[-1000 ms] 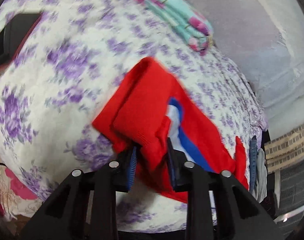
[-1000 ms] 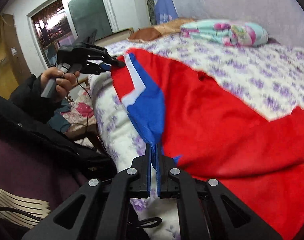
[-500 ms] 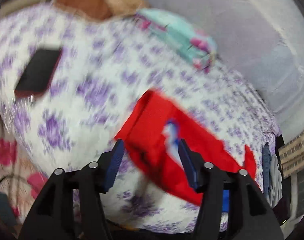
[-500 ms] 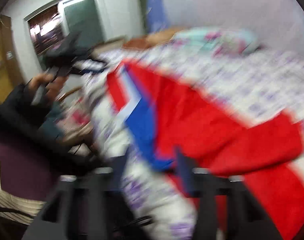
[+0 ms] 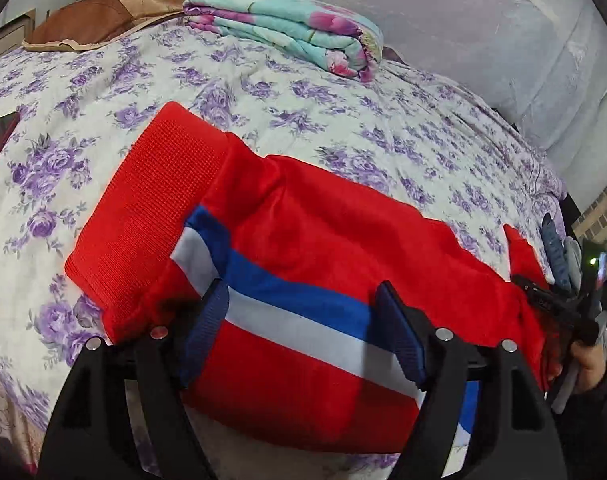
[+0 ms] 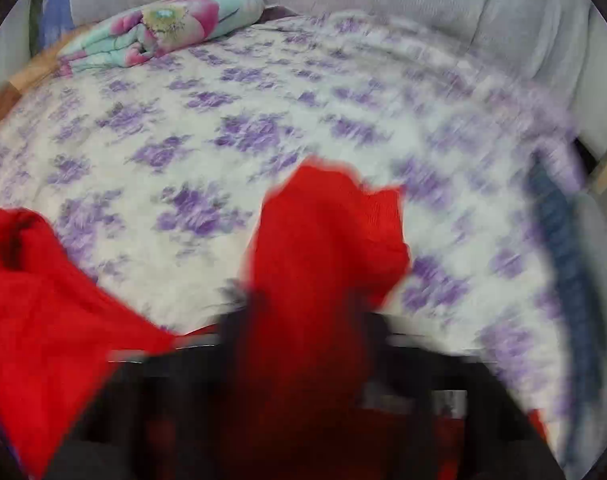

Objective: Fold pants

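Pants (image 5: 323,240): red, with a blue and white side stripe and a ribbed waistband; lying lengthwise along the near edge of the bed (image 5: 343,112).

Left claw (image 5: 303,332): released, jaws spread over the striped part, gripping nothing.

Right claw (image 6: 303,344): heavily blurred; red cloth sits between its fingers, but whether it is clenched cannot be told.

Handling, judged: light, soft, limp knit; it will sag and crease. The firm waistband and cuff ends look like the best holds.

Containers: none seen. Also on the bed: a folded floral blanket (image 5: 287,36) by the far edge.
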A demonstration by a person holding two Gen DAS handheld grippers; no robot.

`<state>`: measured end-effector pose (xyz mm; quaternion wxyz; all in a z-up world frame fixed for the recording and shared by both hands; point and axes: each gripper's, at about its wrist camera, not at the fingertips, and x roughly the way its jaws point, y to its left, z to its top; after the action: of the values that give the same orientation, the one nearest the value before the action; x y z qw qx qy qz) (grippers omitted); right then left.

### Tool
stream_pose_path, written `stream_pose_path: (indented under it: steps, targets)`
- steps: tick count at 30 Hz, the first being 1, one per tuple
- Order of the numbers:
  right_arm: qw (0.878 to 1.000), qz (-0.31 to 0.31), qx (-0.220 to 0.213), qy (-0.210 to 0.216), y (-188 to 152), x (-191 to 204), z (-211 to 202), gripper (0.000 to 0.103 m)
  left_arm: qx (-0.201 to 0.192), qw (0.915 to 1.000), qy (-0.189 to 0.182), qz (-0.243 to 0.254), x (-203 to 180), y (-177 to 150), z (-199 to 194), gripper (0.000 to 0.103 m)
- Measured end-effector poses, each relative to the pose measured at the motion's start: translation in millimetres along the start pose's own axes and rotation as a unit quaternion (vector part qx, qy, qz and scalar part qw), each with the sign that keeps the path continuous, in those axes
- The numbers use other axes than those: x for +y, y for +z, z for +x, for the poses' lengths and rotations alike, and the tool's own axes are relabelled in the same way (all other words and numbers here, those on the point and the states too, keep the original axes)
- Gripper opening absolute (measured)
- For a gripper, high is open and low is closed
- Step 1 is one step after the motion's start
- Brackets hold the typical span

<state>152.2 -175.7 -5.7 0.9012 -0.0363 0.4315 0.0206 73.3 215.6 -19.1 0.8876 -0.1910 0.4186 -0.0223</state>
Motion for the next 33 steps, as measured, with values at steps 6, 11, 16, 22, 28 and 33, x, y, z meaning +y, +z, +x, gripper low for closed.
stream_pose_path:
  steps: [6,11,16,22,28,33]
  targets:
    - [0.960,0.129,-0.234,0.086,-51,-79,-127,0.012,-0.007,0.9999,-0.014,0.007,-1,3,1,0.082]
    - [0.948,0.236,-0.208,0.040,-147,-115,-117,0.072,-0.017,0.9994,-0.012,0.027,-12,-1,6,0.092]
    - [0.943,0.269,-0.187,0.064,-174,-136,-119,0.078,-0.014,0.9989,0.001,0.044,-21,-1,10,0.098]
    - [0.927,0.328,-0.140,0.115,-163,-167,-108,0.070,-0.012,0.9991,-0.012,0.039,-16,-2,6,0.098]
    - [0.928,0.248,-0.216,0.174,-131,-177,-133,0.016,-0.008,0.9990,-0.016,0.042,-14,-3,5,0.098]
    - [0.934,0.303,-0.076,0.172,-139,-212,-77,0.027,-0.011,0.9989,-0.020,0.042,-13,-4,4,0.098]
